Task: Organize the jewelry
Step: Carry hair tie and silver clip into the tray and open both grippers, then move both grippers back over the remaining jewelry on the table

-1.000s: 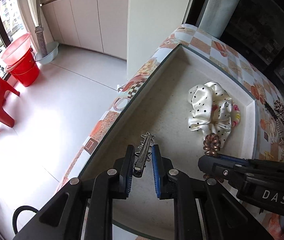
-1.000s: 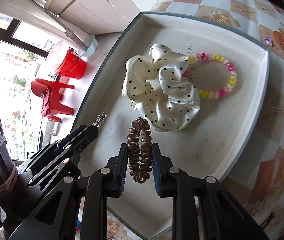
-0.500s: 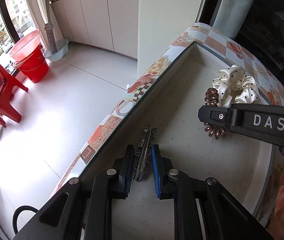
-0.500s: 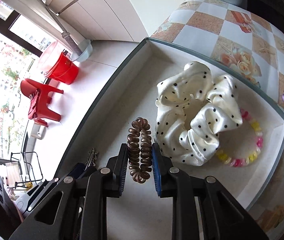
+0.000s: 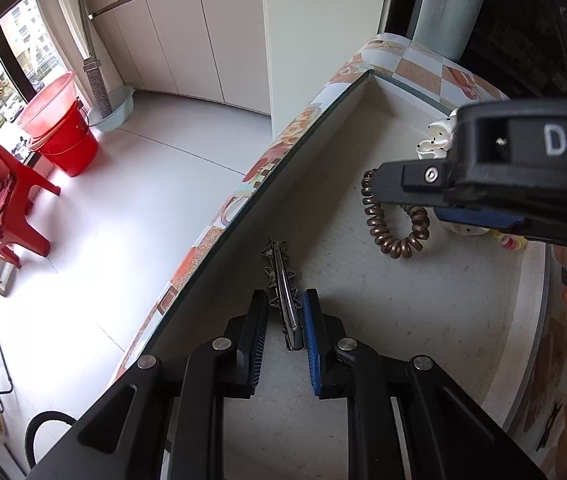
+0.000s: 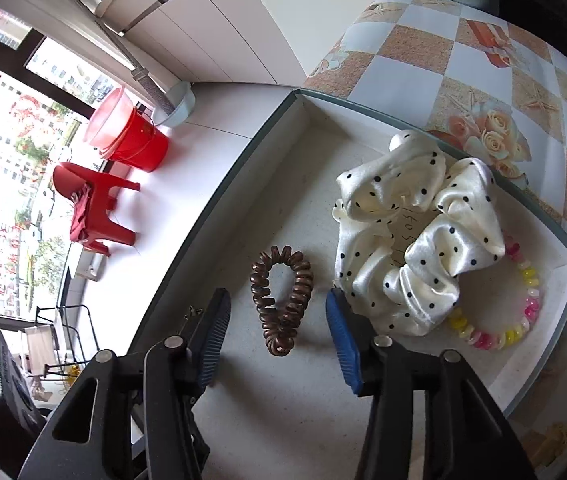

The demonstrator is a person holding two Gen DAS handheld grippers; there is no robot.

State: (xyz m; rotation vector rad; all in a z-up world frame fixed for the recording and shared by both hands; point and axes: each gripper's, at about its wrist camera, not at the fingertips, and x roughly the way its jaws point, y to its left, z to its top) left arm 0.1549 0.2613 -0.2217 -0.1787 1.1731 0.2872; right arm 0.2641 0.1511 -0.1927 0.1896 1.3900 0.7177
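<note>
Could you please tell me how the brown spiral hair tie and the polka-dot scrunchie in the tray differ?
The brown spiral hair tie is a thin, dark coil with a metallic sheen; the polka-dot scrunchie is bulky, ruffled cream satin with black dots. The hair tie lies alone on the tray floor between the right gripper's open jaws, whereas the scrunchie overlaps a beaded bracelet. Both are loops lying in the same tray.

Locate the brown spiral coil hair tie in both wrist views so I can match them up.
Left wrist view: the brown spiral coil hair tie lies right of centre on the tray floor, partly hidden under the right gripper.
Right wrist view: it lies at lower centre, loose between the right gripper's just-opened jaws.
Shared landmark: the cream satin polka-dot scrunchie, beside the tie in both.
</note>
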